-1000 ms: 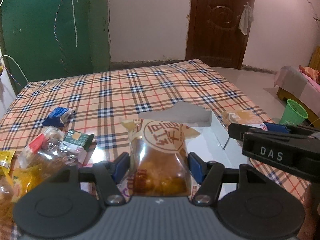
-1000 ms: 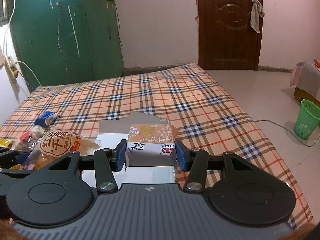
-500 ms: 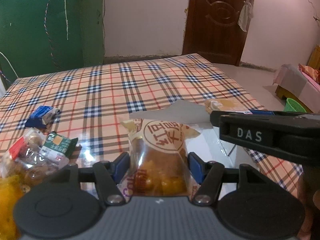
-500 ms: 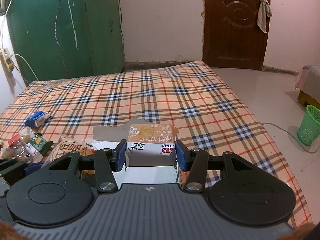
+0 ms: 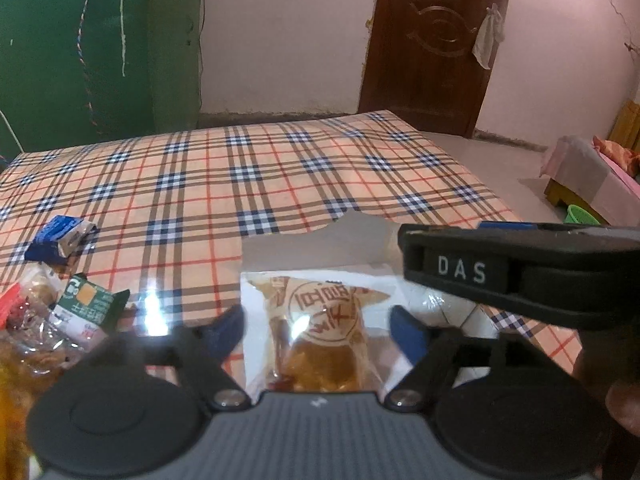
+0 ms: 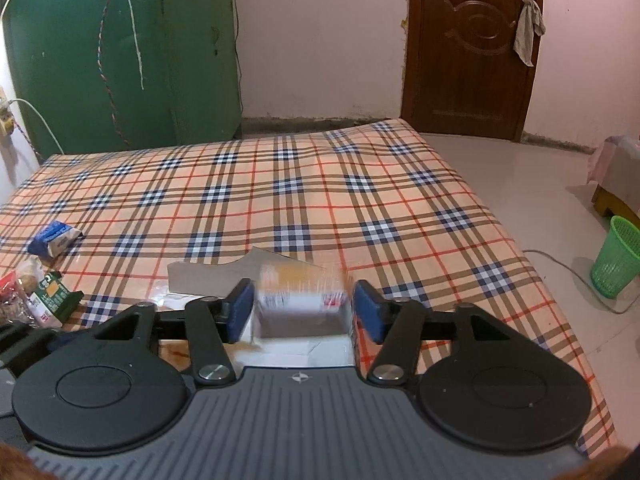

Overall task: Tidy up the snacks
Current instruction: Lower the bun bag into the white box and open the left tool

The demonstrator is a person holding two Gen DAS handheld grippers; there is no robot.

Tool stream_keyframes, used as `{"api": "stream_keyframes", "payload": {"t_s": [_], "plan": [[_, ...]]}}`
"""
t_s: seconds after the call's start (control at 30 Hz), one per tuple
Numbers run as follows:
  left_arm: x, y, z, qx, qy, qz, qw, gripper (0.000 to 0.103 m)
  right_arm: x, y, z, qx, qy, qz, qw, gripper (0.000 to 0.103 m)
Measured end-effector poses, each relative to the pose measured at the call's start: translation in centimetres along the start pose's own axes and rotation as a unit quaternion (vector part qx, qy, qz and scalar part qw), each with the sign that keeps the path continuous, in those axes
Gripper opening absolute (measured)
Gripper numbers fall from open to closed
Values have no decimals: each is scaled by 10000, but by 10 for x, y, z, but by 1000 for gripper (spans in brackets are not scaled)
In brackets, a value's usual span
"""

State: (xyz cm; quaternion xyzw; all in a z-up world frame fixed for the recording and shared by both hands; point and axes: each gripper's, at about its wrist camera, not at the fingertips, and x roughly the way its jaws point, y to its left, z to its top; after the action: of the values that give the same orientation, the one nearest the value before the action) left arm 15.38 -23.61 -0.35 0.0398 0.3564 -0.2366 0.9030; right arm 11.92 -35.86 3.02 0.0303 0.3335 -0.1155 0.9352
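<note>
Both grippers hang low over the near edge of the plaid-covered table [image 6: 320, 200], side by side. The left gripper [image 5: 318, 330] has its jaws opening, blue pads clear on both sides of the clear bread packet [image 5: 320, 340], which sits between them over the white box [image 5: 424, 300], no longer pinched. Right beside it, the right gripper [image 6: 304, 308] is opening its jaws too; the small cracker pack [image 6: 302, 290] between its pads is blurred, with a gap showing on each side, so nothing grips it. It sits above the box's open interior, against the torn grey cardboard flap [image 6: 208, 278] at the far side. To the left lies a heap of wrapped snacks [image 6: 44, 300], a green-labelled packet among them. A little farther on, a blue packet [image 6: 54, 236] rests alone on the cloth. Past the table, a green basket [image 6: 616, 258] stands on the floor to the right. At the back: green cabinet [image 6: 120, 52], brown door [image 6: 472, 48].
</note>
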Motion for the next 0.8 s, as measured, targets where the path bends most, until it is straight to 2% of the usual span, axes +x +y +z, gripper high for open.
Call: {"api": "stream_keyframes", "payload": {"t_s": [0.13, 0.2, 0.4, 0.5, 0.8], "plan": [[-10, 1, -1, 52, -32, 124, 9999, 86, -12, -3, -2, 80, -59, 6, 10000, 80], [-17, 3, -2, 42, -43, 237, 9997, 90, -23, -5, -3, 142, -100, 34, 9998, 83], [-45, 13, -10, -54, 72, 678, 9977, 91, -58, -4, -11, 92, -245, -52, 9996, 92], [-59, 20, -17, -69, 123, 875, 9961, 91, -71, -3, -16, 118, -261, -61, 9996, 102], [-99, 47, -30, -364, 121, 1133, 9928, 91, -96, 12, -30, 83, -266, 91, 9996, 103]]}}
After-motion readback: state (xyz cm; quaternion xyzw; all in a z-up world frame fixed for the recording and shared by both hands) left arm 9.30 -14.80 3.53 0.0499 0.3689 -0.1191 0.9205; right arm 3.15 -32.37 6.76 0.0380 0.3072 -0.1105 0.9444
